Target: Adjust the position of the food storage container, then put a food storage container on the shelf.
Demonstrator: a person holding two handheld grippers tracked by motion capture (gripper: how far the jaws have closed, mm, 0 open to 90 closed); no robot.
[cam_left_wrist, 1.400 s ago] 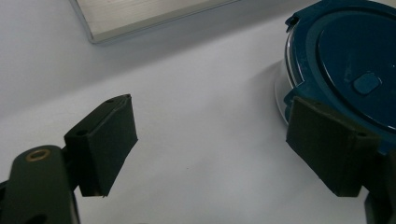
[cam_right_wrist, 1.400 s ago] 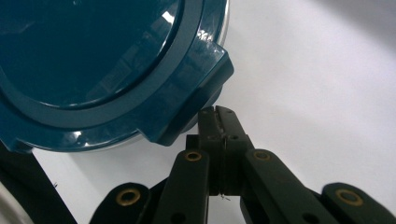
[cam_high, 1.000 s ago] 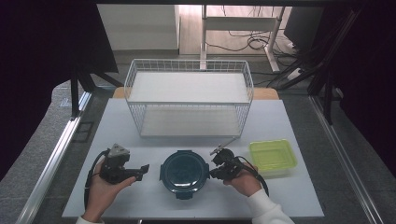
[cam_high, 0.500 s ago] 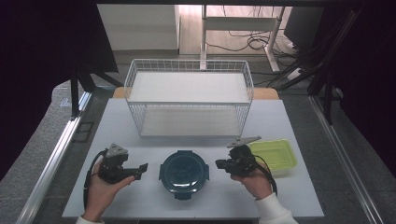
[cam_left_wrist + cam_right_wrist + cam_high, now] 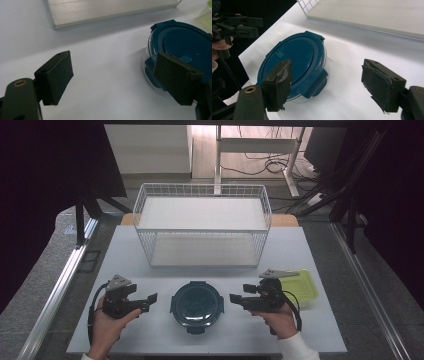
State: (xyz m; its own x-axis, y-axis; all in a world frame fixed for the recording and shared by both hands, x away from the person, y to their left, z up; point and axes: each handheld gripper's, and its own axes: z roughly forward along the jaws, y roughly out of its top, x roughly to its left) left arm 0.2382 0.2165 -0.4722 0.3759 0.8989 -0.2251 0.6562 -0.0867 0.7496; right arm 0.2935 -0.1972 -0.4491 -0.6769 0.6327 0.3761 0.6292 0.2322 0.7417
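A round dark teal lidded container (image 5: pixel 196 305) sits on the white table near the front edge. My left gripper (image 5: pixel 151 298) hovers just to its left, open, with the container (image 5: pixel 182 47) behind its right jaw and bare table between the pads. My right gripper (image 5: pixel 234 298) is a short way off the container's right side; its jaws have just been opening and nothing is between them. In the right gripper view (image 5: pixel 327 70) the container (image 5: pixel 294 60) lies behind the left jaw, one lid latch facing me. The left gripper (image 5: pixel 249 26) shows beyond it.
A white wire basket (image 5: pixel 202 227) with a shelf stands across the back of the table (image 5: pixel 125 250). A yellow-green tray (image 5: pixel 302 287) lies behind my right hand. The table's edges fall off to a dark floor on both sides.
My right gripper pulled back to the right from the container's rim and rose a little, and its jaws went from shut to open. The left gripper stayed put.
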